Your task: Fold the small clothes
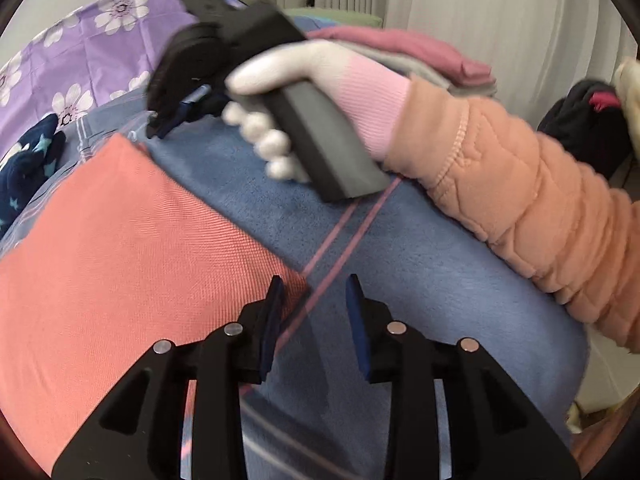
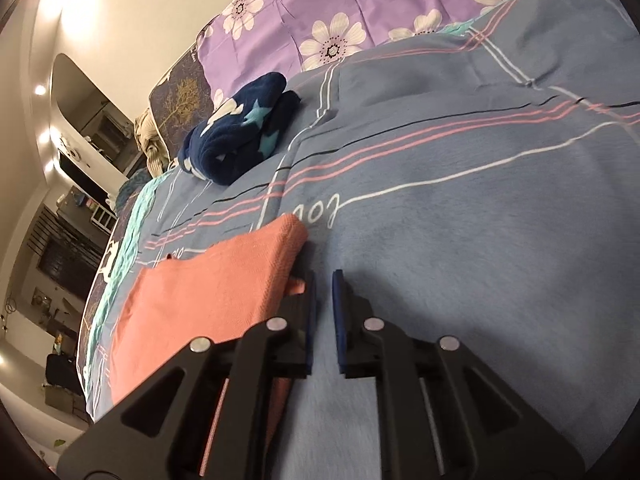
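Note:
A coral-pink folded garment (image 1: 120,264) lies flat on the blue plaid bed cover (image 1: 420,280); it also shows in the right wrist view (image 2: 208,304). My left gripper (image 1: 314,284) is open and empty, just above the garment's near right corner. My right gripper (image 2: 323,276) is slightly open and empty, low over the cover beside the garment's far right corner, its left finger at the cloth's edge. In the left wrist view the right gripper's body (image 1: 224,56) is held in a white-gloved hand at the garment's far corner.
A navy star-patterned garment (image 2: 240,140) lies bunched at the far left of the bed, also in the left wrist view (image 1: 28,164). A purple flowered sheet (image 2: 360,8) lies behind. Folded pink and grey clothes (image 1: 420,56) are stacked at the back right. A dark bundle (image 1: 580,128) sits at right.

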